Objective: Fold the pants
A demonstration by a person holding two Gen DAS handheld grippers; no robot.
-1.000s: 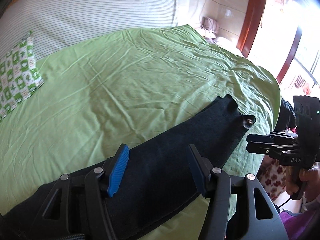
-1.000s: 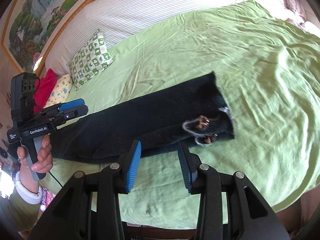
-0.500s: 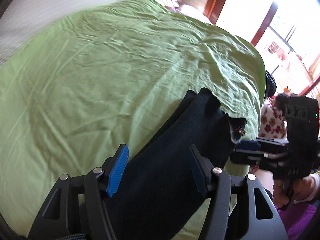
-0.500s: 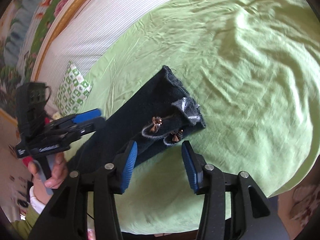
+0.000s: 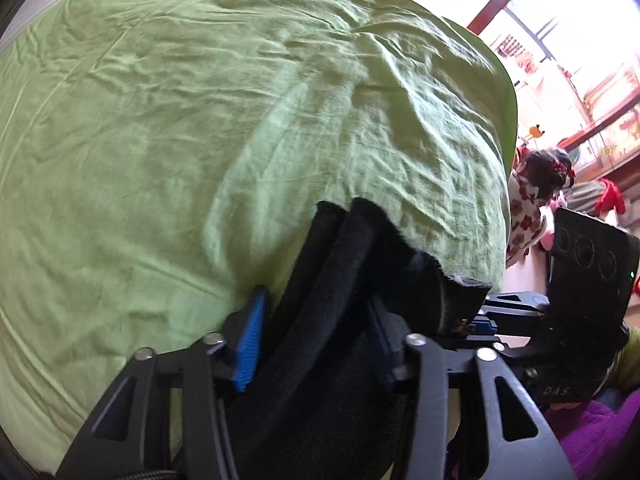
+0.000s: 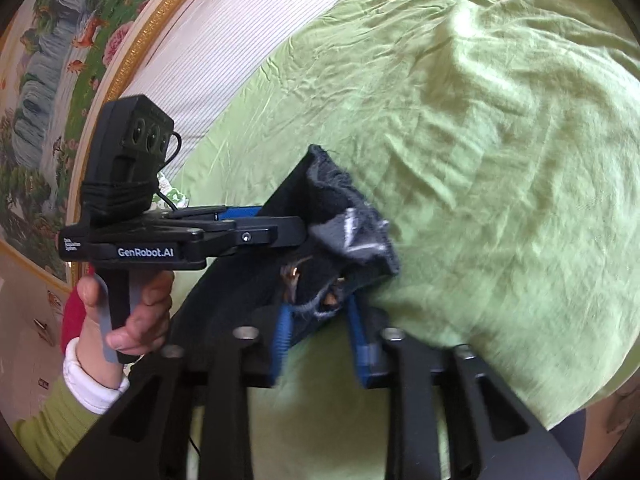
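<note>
Black pants (image 5: 360, 264) lie on the green bedsheet (image 5: 200, 140), their waist end near the bed's right edge. My left gripper (image 5: 316, 348) points steeply down with its jaws closing, and a hump of pants cloth fills the space between the blue pads. In the right wrist view the pants (image 6: 248, 288) show grey lining and small brown ties at the waist corner. My right gripper (image 6: 320, 344) is closing on that corner, cloth pinched between its pads. The left gripper (image 6: 288, 232) reaches in from the left there. From the left wrist, the right gripper (image 5: 486, 322) is at the pants' edge.
A white striped headboard (image 6: 224, 60) and a framed painting (image 6: 60, 60) stand behind the bed. A green patterned pillow (image 6: 172, 196) peeks out behind the left gripper. A hand (image 6: 136, 320) holds that gripper's handle. The bed's edge (image 5: 506, 200) drops off towards a bright window (image 5: 560, 40).
Both grippers came down onto the pants' waist end and narrowed their jaws around cloth. The left one swung right along the pants and tipped downward. The cloth has bunched up.
</note>
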